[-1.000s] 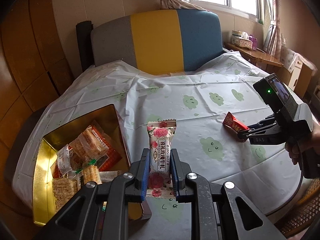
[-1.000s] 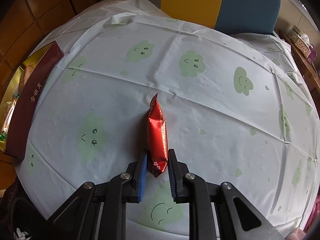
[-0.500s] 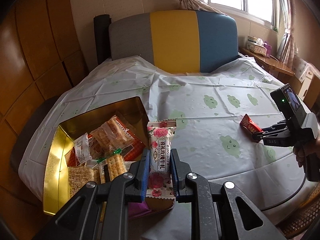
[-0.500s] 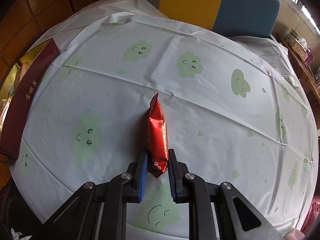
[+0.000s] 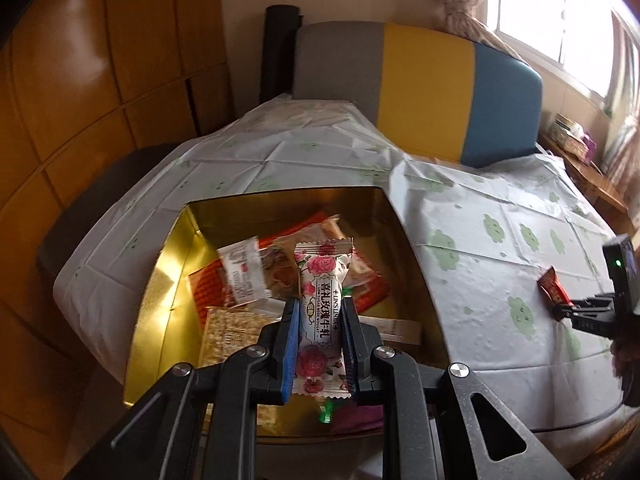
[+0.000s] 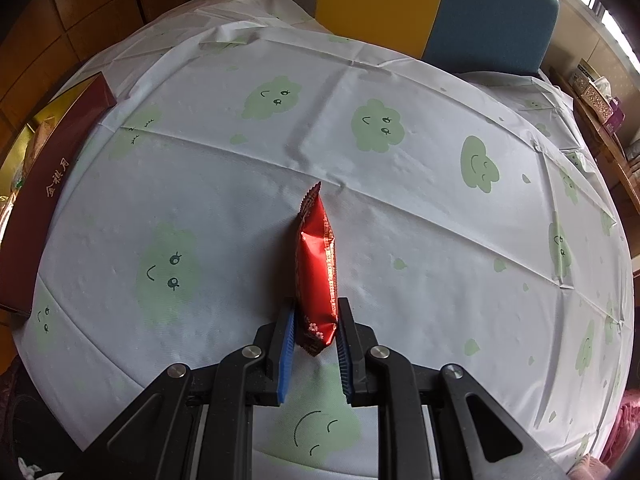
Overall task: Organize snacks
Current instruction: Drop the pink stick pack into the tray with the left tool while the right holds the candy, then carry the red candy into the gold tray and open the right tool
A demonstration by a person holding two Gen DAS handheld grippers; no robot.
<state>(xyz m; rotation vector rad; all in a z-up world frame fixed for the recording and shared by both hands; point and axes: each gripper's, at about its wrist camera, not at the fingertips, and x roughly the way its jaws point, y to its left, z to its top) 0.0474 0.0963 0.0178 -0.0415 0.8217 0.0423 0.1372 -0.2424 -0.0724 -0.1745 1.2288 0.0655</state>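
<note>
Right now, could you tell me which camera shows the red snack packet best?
The right wrist view: the red snack packet fills the centre, clamped by the right gripper. The left wrist view shows it small at the edge.

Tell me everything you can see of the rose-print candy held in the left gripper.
The rose-print candy is a white glossy wrapper with pink roses, green leaves and dark Chinese lettering above "LOW SUGAR ROSE NOUGAT". Both ends are crimped with zigzag edges. It stands lengthwise along the left gripper, pinched at its lower half between the blue-padded fingers, its top end pointing away. It hangs above the open gold tin, over the snacks inside, apparently not touching them.
</note>
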